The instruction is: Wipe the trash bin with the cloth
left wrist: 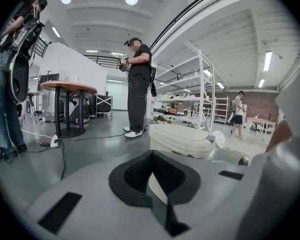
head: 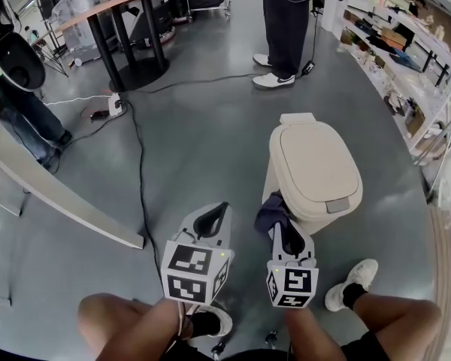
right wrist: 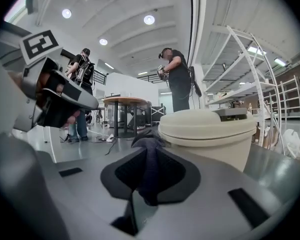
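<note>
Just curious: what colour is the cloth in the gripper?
Dark navy blue cloth, clearest in the right gripper view.

The trash bin (head: 313, 164) stands just ahead of the right gripper (head: 281, 230), with the left gripper (head: 213, 218) left of both.

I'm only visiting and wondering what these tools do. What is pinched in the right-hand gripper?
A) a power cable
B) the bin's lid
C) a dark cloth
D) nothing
C: the right gripper has its jaws closed on a dark blue cloth, held close beside the cream trash bin.
</note>
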Demonstrator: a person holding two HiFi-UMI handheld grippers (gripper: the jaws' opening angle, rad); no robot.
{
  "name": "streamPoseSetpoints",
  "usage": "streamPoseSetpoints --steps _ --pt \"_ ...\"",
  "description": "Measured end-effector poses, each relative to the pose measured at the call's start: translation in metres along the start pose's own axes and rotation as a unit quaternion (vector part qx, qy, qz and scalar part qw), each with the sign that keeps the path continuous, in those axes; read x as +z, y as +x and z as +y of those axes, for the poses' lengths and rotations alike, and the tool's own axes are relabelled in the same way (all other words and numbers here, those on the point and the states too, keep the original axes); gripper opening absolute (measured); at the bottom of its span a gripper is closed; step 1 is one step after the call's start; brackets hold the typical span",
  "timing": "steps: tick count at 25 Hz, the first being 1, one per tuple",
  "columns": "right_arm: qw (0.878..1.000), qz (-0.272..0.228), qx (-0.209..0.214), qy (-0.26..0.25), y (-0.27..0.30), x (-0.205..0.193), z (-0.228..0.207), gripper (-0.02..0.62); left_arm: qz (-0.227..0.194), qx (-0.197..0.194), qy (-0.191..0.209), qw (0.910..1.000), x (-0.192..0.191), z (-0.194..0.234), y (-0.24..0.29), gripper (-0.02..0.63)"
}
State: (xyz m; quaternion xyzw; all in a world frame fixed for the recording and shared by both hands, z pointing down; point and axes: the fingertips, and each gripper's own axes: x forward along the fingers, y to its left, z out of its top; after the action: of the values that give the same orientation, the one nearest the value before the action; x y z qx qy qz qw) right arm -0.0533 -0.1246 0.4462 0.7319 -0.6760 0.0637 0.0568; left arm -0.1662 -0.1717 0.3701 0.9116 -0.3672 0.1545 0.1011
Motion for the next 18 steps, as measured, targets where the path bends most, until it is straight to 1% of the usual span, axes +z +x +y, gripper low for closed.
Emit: streamPoseSetpoints --steps 4,9,15,18 --pt "1.0 0.004 -0.012 -0.003 0.002 -0.006 -0.004 0.052 0.006 -0.004 -0.001 1.0 -0.006 -0.001 0.004 0.0" --pt "0.999 0.02 -0.024 -0.016 0.006 -0.022 -0.008 0.052 0.012 -0.005 -0.005 0.9999 -0.01 0.0 0.007 0.0" --pt "0.995 0.026 -0.038 -0.093 0.01 -0.033 -0.001 0.052 0.023 0.002 -0.003 0.9997 -0.024 0.008 0.012 0.0" --pt "0.992 0.04 -0.042 -0.108 0.014 -0.045 -0.001 0.052 0.03 0.007 -0.011 0.9995 -0.031 0.014 0.016 0.0"
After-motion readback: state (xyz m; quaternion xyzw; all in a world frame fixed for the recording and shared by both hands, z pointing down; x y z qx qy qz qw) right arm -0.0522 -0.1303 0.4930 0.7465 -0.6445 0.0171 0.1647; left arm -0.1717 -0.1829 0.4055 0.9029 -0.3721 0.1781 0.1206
